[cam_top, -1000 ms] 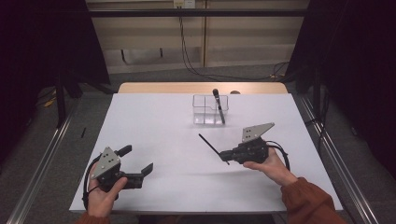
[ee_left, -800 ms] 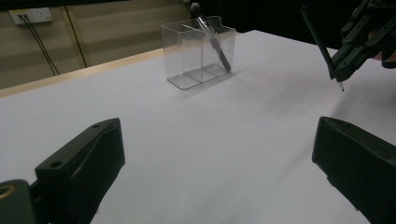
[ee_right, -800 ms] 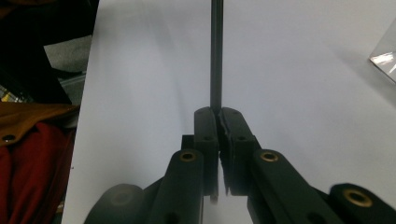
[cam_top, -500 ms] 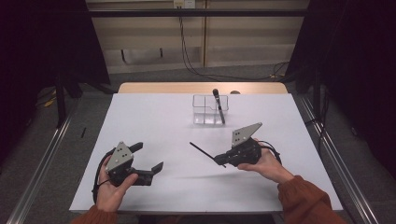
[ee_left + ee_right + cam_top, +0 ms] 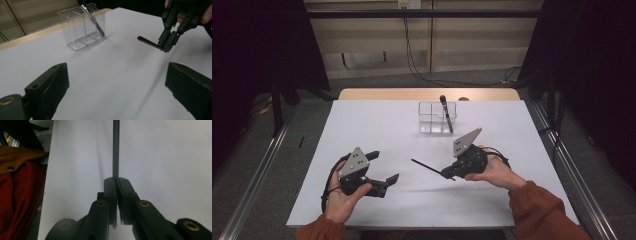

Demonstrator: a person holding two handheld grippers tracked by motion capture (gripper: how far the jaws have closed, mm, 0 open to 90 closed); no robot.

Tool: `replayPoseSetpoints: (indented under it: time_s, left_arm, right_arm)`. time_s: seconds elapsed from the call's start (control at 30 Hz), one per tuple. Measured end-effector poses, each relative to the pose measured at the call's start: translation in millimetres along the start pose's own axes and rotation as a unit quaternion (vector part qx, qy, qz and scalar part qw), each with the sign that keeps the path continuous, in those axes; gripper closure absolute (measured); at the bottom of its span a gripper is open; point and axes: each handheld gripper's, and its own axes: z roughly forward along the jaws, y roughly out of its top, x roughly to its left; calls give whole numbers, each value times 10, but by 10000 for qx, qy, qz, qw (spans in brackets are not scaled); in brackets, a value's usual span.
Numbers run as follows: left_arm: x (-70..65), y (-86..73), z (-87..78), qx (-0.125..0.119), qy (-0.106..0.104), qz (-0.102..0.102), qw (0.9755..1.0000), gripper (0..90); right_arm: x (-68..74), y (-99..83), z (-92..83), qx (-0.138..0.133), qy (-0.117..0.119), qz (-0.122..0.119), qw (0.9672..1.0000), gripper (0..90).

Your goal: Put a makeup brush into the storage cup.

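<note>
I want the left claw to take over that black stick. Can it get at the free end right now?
Probably yes: the left claw stands open, the black stick juts toward it from the shut right claw, and only bare table lies between.

Black pen [image 5: 428, 168] clamped in the right gripper [image 5: 447, 174]

Thin, dark stick, nearly level, just above the white table at centre frame, pointing upper left.
</note>
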Motion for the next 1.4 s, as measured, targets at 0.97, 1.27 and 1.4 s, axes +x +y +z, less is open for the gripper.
replayPoseSetpoints:
  time_s: [0.97,1.27,1.4]
  left_arm:
    - [-95,220,327,1059,-686,353,9914,39]
    - [-53,224,427,1373,-965,298,9854,40]
    - [-46,240,458,1451,-986,356,9838,40]
  right_arm:
    - [1,250,77,1319,100,-539,9897,863]
    - [-17,276,122,1550,124,-605,9860,863]
    - [-20,280,139,1689,130,-630,9835,863]
